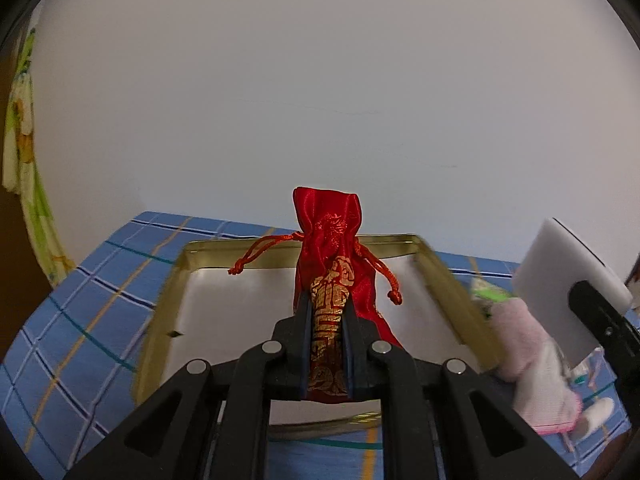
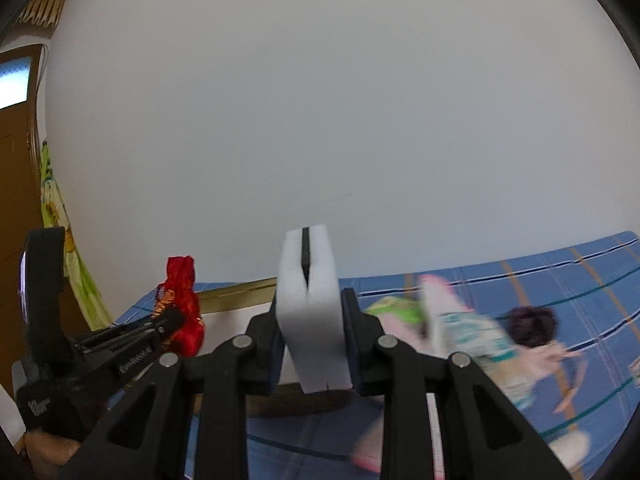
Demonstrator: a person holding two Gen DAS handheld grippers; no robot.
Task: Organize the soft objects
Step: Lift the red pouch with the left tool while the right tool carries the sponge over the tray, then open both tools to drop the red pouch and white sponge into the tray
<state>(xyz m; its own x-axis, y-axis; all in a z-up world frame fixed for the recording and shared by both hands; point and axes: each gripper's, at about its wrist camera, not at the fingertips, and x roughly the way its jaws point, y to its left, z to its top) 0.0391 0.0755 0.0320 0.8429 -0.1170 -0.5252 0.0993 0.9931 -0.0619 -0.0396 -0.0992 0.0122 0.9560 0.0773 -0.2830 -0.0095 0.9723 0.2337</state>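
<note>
My left gripper (image 1: 328, 312) is shut on a red satin drawstring pouch (image 1: 334, 256) with gold print, held upright above a shallow gold-rimmed tray (image 1: 236, 252) with a white floor. My right gripper (image 2: 311, 304) is shut on a white foam block (image 2: 310, 320) that has a dark slit down its top. In the left wrist view the foam block (image 1: 560, 284) and right gripper show at the right edge, beside the tray. In the right wrist view the left gripper (image 2: 168, 322) with the red pouch (image 2: 182, 304) shows at the left.
A blue plaid cloth (image 1: 80, 320) covers the table. A doll in pink and green clothes (image 2: 480, 340) lies on the cloth to the right of the tray; the doll (image 1: 536, 364) is blurred. A white wall stands behind. A floral fabric (image 1: 24, 160) hangs at far left.
</note>
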